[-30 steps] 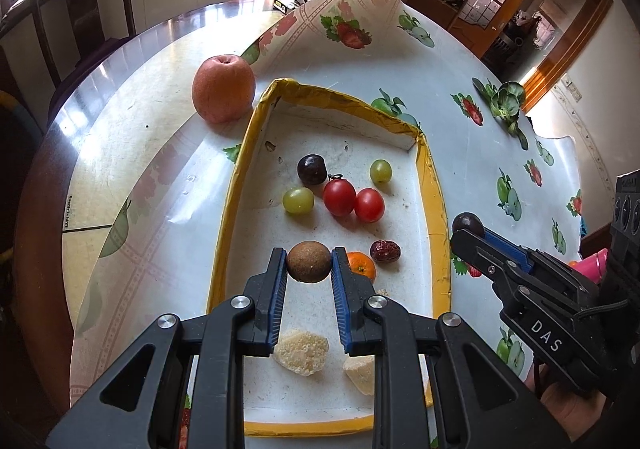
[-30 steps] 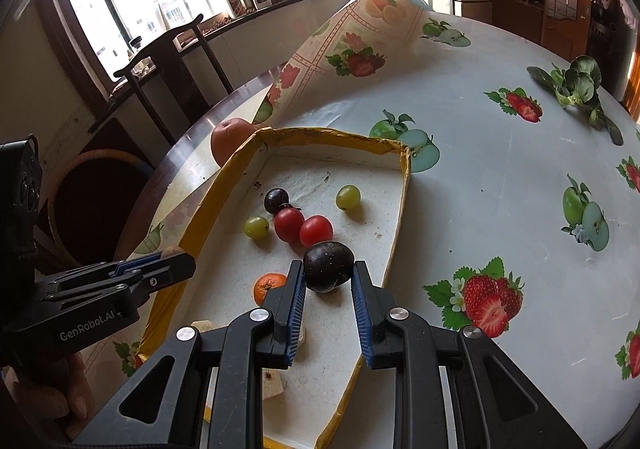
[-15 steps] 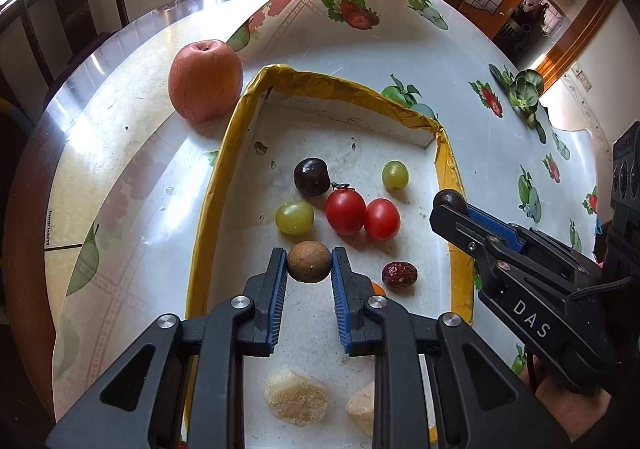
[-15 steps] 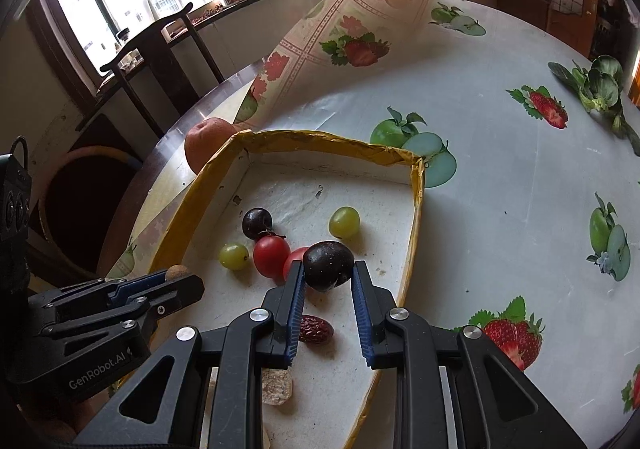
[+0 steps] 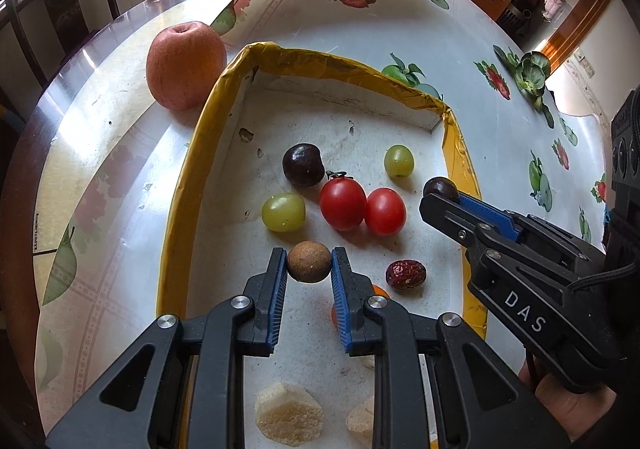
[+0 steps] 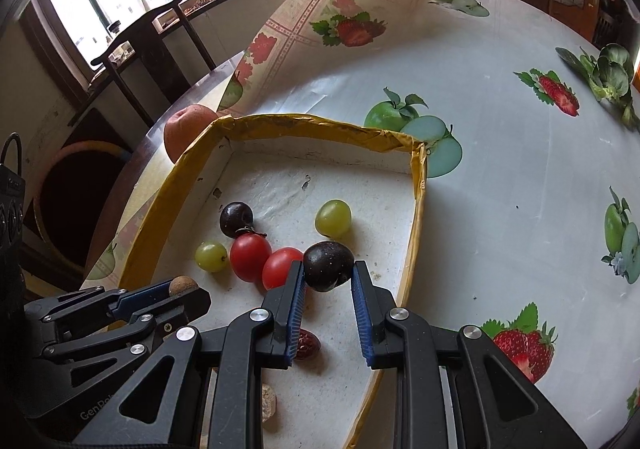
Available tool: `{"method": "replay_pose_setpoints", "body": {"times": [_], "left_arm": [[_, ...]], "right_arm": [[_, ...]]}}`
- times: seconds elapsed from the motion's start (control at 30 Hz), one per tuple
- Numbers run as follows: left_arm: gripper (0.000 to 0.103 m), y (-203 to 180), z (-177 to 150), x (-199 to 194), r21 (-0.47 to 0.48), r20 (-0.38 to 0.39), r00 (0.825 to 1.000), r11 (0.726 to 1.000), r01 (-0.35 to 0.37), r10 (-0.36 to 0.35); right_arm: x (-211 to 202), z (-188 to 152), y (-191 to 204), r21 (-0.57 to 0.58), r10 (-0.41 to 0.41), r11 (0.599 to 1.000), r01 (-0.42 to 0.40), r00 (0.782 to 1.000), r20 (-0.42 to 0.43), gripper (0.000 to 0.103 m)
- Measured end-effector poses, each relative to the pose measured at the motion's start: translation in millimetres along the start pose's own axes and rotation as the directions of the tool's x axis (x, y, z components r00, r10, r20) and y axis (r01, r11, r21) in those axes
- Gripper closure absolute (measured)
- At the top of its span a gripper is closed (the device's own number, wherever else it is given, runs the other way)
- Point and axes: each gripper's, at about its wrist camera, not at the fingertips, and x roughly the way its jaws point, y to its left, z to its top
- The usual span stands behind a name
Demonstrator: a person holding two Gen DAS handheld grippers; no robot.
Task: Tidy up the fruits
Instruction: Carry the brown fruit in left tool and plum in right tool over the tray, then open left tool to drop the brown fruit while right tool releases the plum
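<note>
Both claws sank closer to the yellow-rimmed tray (image 5: 188, 185). The left claw (image 5: 309, 269) carried its brown fruit (image 5: 309, 262) forward toward 12 o'clock, nearer the green grape (image 5: 283, 211). The right claw (image 6: 329, 275) brought its dark plum (image 6: 328, 265) in over the tray, beside the tomatoes (image 6: 280, 267).

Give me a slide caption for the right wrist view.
Right gripper holds a dark plum over the yellow-rimmed tray of grapes and tomatoes; left gripper alongside holds a brown fruit.

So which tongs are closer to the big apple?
Left. The left tongs, gripping a brown ball fruit, sit on the tray side near the apple. The right tongs, with a dark grape, are at the tray's opposite edge.
</note>
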Motion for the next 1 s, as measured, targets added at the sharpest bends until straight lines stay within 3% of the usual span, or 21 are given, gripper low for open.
{"method": "replay_pose_setpoints", "body": {"times": [0.73, 0.77, 0.83, 0.87, 1.0], "left_arm": [[0.083, -2, -2, 5, -0.014, -0.024, 0.999, 0.999, -0.029, 0.029], [0.080, -1, -3, 4, -0.016, -0.026, 0.999, 0.999, -0.035, 0.034], [0.054, 1, -4, 2, -0.022, -0.024, 0.999, 0.999, -0.050, 0.049], [0.049, 2, -4, 0, -0.025, -0.014, 0.998, 0.998, -0.055, 0.055], [0.045, 4, -8, -8, -0.038, 0.002, 0.999, 0.998, -0.043, 0.043]], "right_arm": [[8, -4, -1, 0.006, 0.004, 1.000, -0.003, 1.000, -0.030, 0.076], [8, -4, 0, 0.007, 0.005, 1.000, -0.005, 1.000, -0.029, 0.076], [7, -4, 0, 0.009, 0.007, 1.000, -0.007, 1.000, -0.029, 0.075], [7, -4, 0, 0.010, 0.010, 1.000, -0.009, 0.999, -0.033, 0.071], [3, -5, 2, 0.002, 0.012, 1.000, -0.012, 1.000, -0.026, 0.068]]}}
